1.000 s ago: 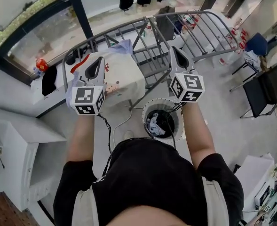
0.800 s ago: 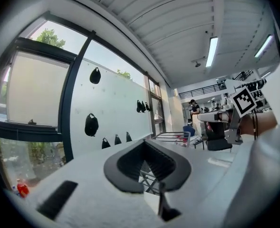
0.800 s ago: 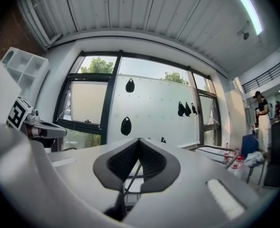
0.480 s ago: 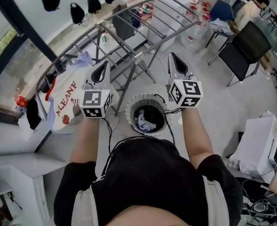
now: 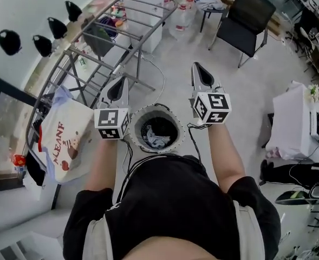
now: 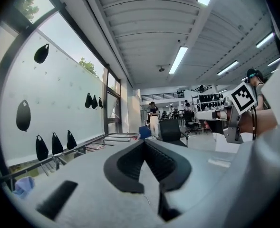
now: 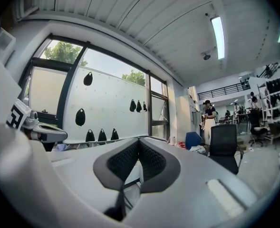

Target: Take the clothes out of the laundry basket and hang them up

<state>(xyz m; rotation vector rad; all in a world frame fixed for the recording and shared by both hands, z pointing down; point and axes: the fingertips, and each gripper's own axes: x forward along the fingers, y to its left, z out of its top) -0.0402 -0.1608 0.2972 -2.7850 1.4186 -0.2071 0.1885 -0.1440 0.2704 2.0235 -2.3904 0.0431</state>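
Both tools are held out in front of the person, level with each other, above a round white mesh laundry basket (image 5: 156, 108) that stands on the pale floor (image 5: 173, 58). The left hand-held gripper (image 5: 121, 82) has its jaws pressed together with nothing between them. Its marker cube sits just over the basket's left rim. The right hand-held gripper (image 5: 197, 67) is likewise closed and empty, and its cube hangs just off the basket's right rim. The basket lies between the two, slightly nearer the person than the jaw tips, which point out past it.

Crumpled pale clothes (image 5: 155, 140) lie in the bottom of the basket, apart from both tools. To the left of the basket stands a grey metal drying rack (image 5: 138, 64). A white garment with red lettering (image 5: 62, 145) is draped over its near end, beside the left forearm. A black chair (image 5: 246, 10) stands well apart, beyond the right tool.

Each gripper view looks level across the room, over the rack towards the windows and the chair.
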